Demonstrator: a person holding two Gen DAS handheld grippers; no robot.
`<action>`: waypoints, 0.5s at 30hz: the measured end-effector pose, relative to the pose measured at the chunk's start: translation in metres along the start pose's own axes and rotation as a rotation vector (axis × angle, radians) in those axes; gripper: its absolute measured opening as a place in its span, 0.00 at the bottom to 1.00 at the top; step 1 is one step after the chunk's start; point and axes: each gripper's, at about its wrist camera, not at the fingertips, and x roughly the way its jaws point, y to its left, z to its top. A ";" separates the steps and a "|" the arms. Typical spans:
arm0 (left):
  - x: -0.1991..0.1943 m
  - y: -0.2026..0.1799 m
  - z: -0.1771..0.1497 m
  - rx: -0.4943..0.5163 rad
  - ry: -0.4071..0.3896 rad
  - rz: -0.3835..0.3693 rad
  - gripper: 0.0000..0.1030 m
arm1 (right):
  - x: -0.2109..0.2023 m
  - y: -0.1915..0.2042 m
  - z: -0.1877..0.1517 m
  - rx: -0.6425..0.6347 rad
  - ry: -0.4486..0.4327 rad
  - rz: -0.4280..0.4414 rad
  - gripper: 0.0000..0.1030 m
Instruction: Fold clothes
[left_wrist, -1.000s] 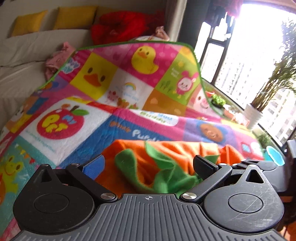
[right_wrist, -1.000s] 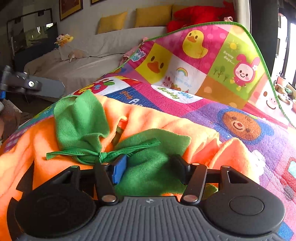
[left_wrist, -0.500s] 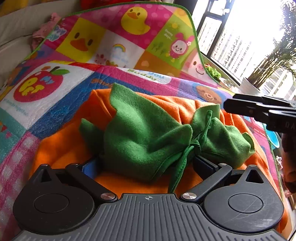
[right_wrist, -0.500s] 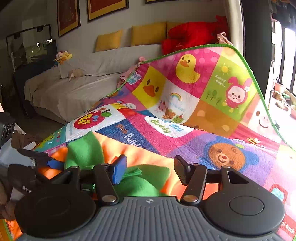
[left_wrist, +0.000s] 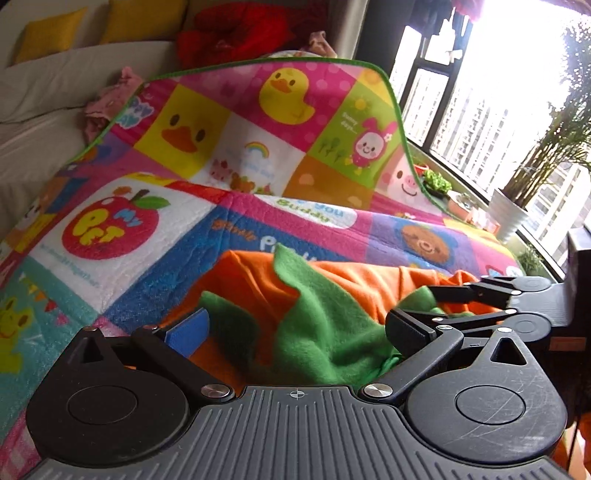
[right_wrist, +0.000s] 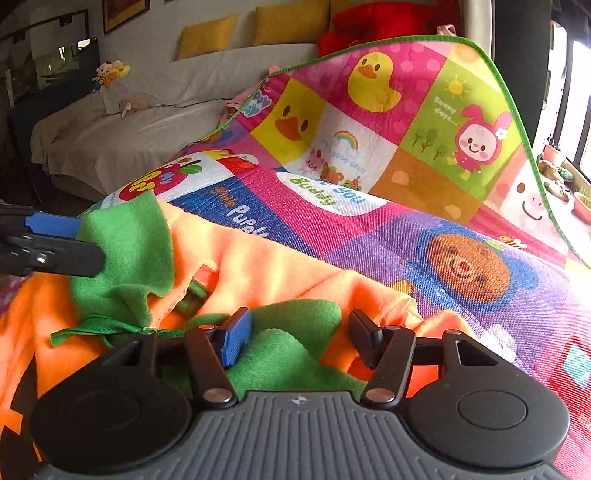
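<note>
The orange fleece garment with green leaf-shaped collar (left_wrist: 314, 321) is lying bunched up on the colourful patchwork cartoon play mat (left_wrist: 122, 236), near its front edge. Left gripper (left_wrist: 295, 325) is spread wide, fingers either side of the green fleece, not pinching anything. Right gripper (right_wrist: 299, 338) is spread apart too, straddling a green flap. Plenty of bare mat beyond the garment, up to where the green-trimmed far edge (right_wrist: 509, 96) curls upward. Beige sofa (right_wrist: 155, 122) sits behind.

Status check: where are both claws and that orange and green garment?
Left claw open over green collar. Right claw open, same. Orange garment crumpled on play mat. Nothing blocking.
</note>
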 end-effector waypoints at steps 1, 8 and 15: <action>0.006 0.003 0.000 0.000 0.015 0.022 1.00 | -0.006 0.000 0.001 0.001 -0.013 0.009 0.57; 0.029 0.013 -0.022 0.006 0.092 0.075 1.00 | -0.026 0.014 -0.011 -0.080 0.000 0.046 0.59; 0.028 0.012 -0.023 0.015 0.095 0.073 1.00 | -0.030 0.012 -0.006 -0.070 -0.010 0.048 0.63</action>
